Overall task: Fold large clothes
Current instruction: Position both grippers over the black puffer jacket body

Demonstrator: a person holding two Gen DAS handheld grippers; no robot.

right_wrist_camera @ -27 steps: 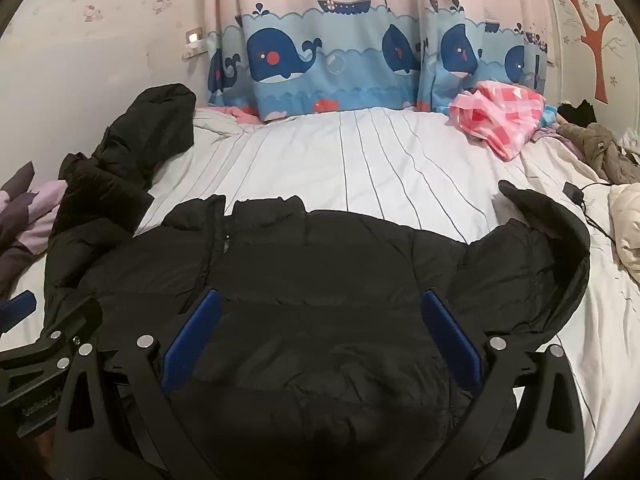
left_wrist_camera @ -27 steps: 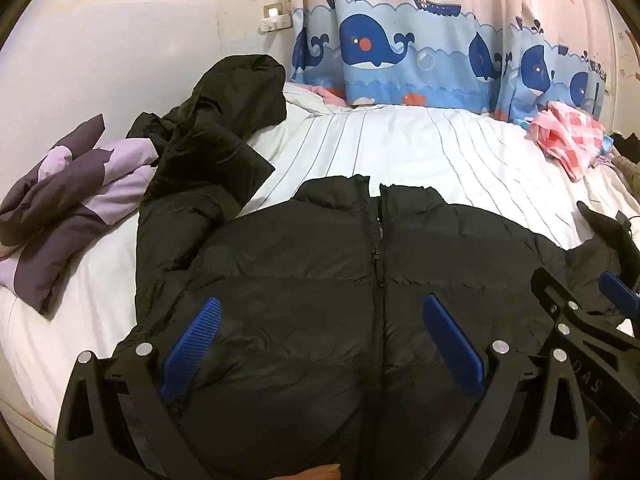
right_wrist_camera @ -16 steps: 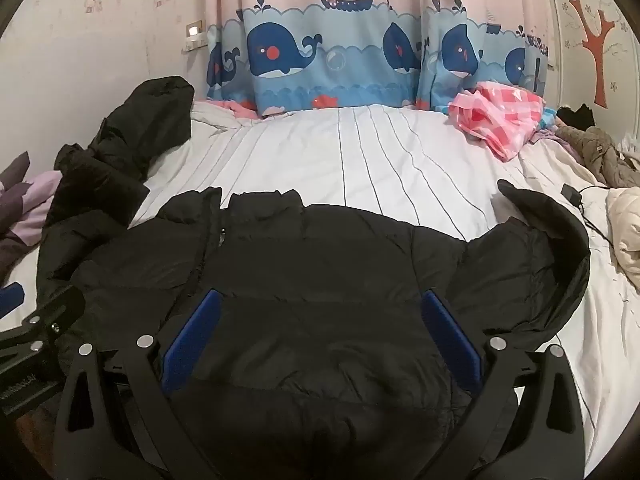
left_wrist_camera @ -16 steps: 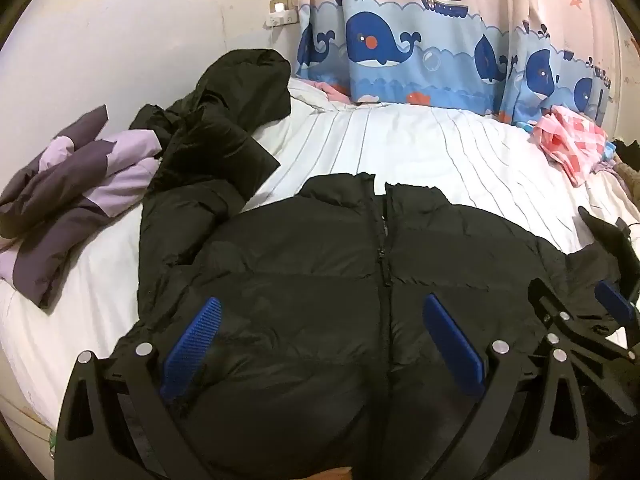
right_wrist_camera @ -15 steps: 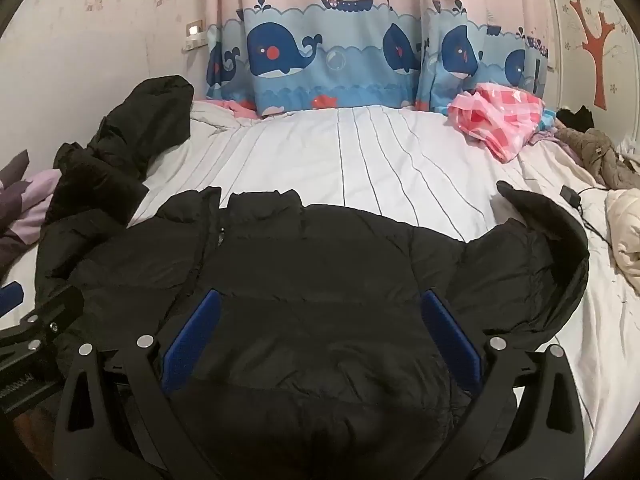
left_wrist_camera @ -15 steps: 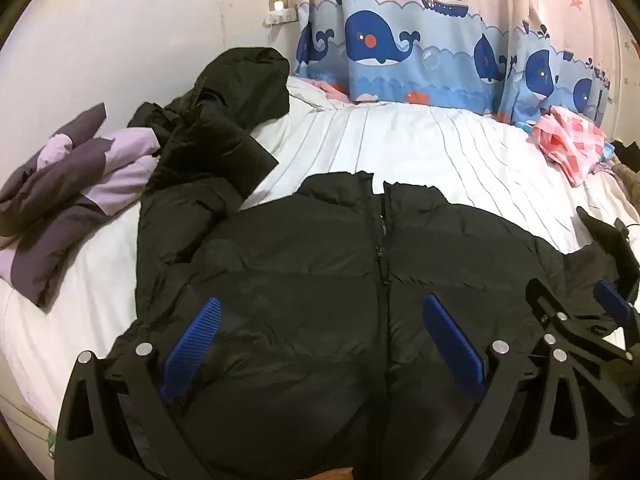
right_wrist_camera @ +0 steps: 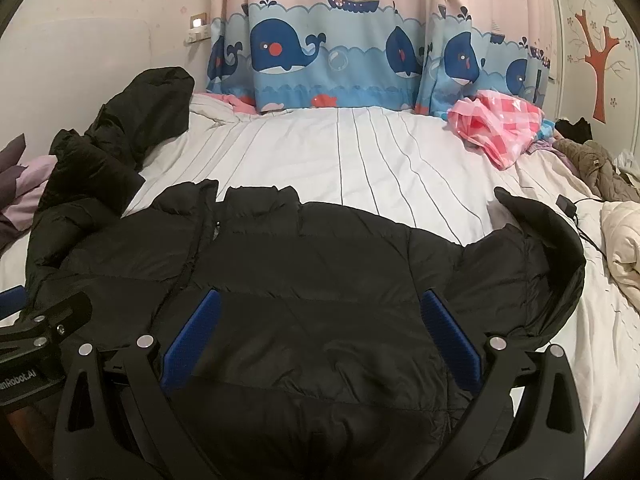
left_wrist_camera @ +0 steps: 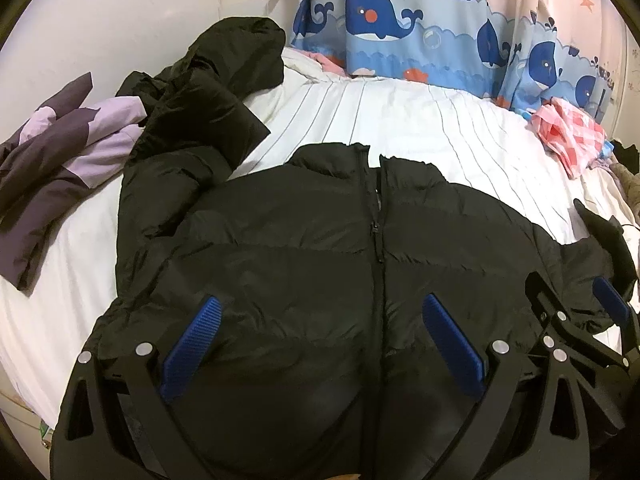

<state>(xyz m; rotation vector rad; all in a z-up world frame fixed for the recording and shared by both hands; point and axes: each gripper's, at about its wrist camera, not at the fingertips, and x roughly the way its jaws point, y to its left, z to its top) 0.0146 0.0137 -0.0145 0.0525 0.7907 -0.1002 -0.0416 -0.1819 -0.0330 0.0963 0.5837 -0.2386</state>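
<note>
Grippers first: the left gripper (left_wrist_camera: 320, 344), black-framed with blue ridged pads, has its jaws spread wide with nothing between them, poised above the lower front of the black quilted puffer jacket (left_wrist_camera: 340, 264). The right gripper (right_wrist_camera: 320, 336), of the same build, is likewise spread wide and holds nothing, above the jacket's right half; its frame also shows at the right edge of the left wrist view. Whether any pad touches the fabric cannot be told. The jacket lies face up on the white bedsheet with thin dark stripes (right_wrist_camera: 380, 160), zip closed down the middle, collar towards the far side. One sleeve runs up the left side of the left wrist view; the other curls upward at the right of the right wrist view. Just beyond the left sleeve sits a second crumpled black padded garment (left_wrist_camera: 216, 84), and beside that a purple and lilac folded cloth (left_wrist_camera: 60, 152). A pink checked cloth (right_wrist_camera: 500, 124) lies well apart at the far right, near the whale-print blue and pink curtain (right_wrist_camera: 340, 48).
</note>
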